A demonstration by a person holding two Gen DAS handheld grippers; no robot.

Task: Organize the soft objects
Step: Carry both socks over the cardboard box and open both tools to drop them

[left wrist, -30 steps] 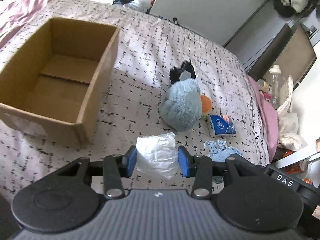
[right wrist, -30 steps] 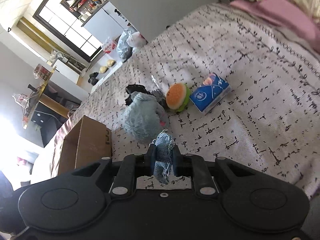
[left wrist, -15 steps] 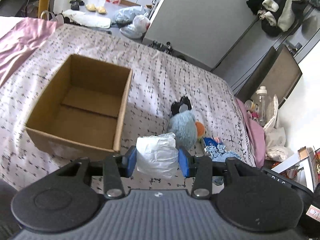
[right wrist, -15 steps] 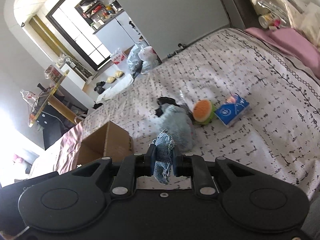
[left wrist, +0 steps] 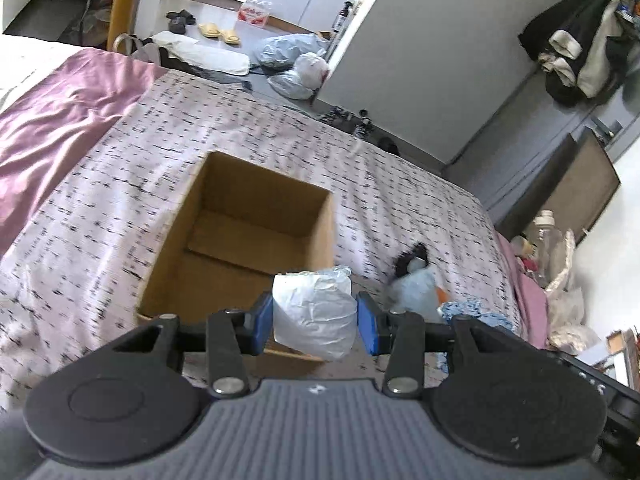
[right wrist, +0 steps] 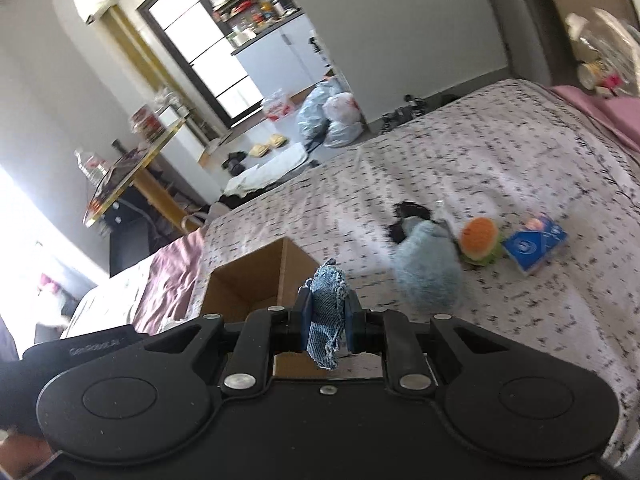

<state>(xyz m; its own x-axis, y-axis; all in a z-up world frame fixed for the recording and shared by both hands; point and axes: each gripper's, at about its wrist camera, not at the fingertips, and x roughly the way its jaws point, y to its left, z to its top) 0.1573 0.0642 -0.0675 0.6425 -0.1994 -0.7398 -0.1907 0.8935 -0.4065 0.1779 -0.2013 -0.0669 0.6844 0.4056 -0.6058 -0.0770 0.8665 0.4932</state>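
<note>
1. Left gripper [left wrist: 315, 319]: blue pads clamped on a white crinkled plastic-wrapped pack [left wrist: 314, 314], held in the air over the near right corner of the cardboard box [left wrist: 240, 240].
2. Right gripper [right wrist: 327, 322]: jaws pressed nearly together, pinching a blue denim-like cloth scrap [right wrist: 326, 316]; scrap sticks up above the pads and hangs below them.
3. Box sits open-topped on the patterned bedspread [left wrist: 120, 184]; what shows of its floor is bare cardboard.
4. Right of the box on the bed: fluffy light-blue plush [right wrist: 428, 268] with a black tuft at its far end, touching the orange-and-green burger toy [right wrist: 478, 240].
5. Blue tissue pack [right wrist: 534, 246] lies just right of the burger toy.
6. Pink sheet [left wrist: 52, 120] covers the bed's far left.
</note>
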